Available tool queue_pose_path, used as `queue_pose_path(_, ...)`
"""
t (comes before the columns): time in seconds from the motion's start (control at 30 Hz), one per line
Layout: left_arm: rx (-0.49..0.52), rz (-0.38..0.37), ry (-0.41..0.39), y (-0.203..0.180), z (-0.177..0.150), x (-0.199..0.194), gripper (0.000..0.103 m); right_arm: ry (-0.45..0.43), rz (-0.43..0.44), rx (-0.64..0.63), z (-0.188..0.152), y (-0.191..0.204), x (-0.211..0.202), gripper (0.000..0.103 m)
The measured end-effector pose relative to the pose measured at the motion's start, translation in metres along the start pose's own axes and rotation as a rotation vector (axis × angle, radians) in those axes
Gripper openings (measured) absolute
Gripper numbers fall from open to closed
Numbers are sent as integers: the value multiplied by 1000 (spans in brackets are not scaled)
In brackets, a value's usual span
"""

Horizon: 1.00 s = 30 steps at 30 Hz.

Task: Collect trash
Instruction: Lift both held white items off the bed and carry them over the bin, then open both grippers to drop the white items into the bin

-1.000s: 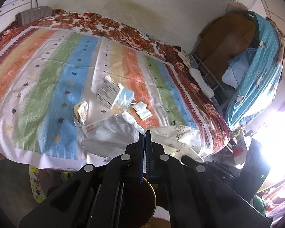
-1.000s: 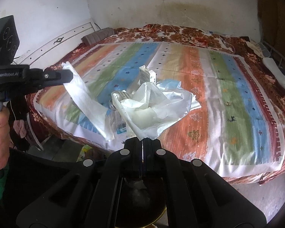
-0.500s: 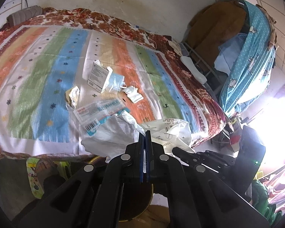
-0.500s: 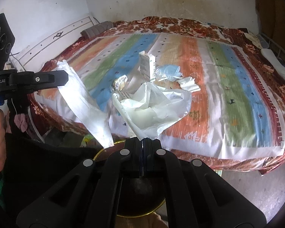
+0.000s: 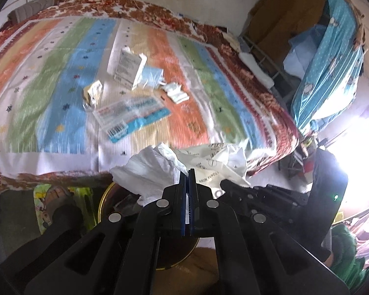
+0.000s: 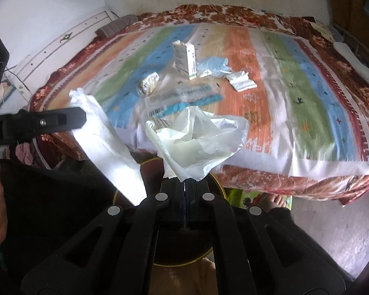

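- I hold a white plastic bag (image 6: 196, 142) by two edges, one in each gripper, at the near edge of the bed, partly over the floor.
- My right gripper (image 6: 185, 184) has its fingers pressed together on one edge of the bag.
- My left gripper (image 5: 187, 174) is also pinching the bag (image 5: 174, 164), with its fingers tight on another edge.
- In the right view, my left gripper (image 6: 80, 119) comes in from the left, and a long strip of the bag hangs down from it.
- The trash lies on the bed, farther away than the bag.
- A flat clear packet (image 5: 132, 115) with blue print and a bar code is the nearest piece.
- A crumpled yellow wrapper (image 5: 93, 93) sits just to the left of the packet.
- A white carton (image 5: 128, 67) lies farther back, and in the right view it (image 6: 184, 59) looks like it stands up.
- A blue face mask (image 5: 151, 76) is just beside the carton, on its right.
- A folded white paper (image 5: 176, 93) lies to the right of the mask.
- All of it rests on a striped sheet (image 5: 49, 86) with orange, green, blue and white bands.
- A round dish with a gold rim (image 5: 103, 204) is low down under my grippers.
- A foot (image 6: 274, 200) shows on the floor near the bed, on the right.
- A blue cloth with dots (image 5: 332, 61) hangs far off on the right.
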<state>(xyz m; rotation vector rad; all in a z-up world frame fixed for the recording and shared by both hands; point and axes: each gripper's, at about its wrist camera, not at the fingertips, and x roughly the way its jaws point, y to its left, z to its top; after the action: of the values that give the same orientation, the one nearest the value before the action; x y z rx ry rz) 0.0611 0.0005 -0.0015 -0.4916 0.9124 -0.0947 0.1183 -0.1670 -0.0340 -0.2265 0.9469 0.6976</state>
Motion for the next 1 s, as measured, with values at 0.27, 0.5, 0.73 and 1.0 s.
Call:
queue_pose_path(0.27,-69,-22,86,10,-8,20,1,79,-30,23,-17,-1,20,0)
queue_pose_path(0.5,-94,11,134,16,-11,36,1,161,-15,68,-26,-5,41,0)
queue_pose_path(0.73,-127,67,201,25,-13,57,1,245,13,124,-35,-6,66,0)
queue_pose_path(1.0,-173,106,242,37,-13,66,7,300,54,199,-39,-16,80,14)
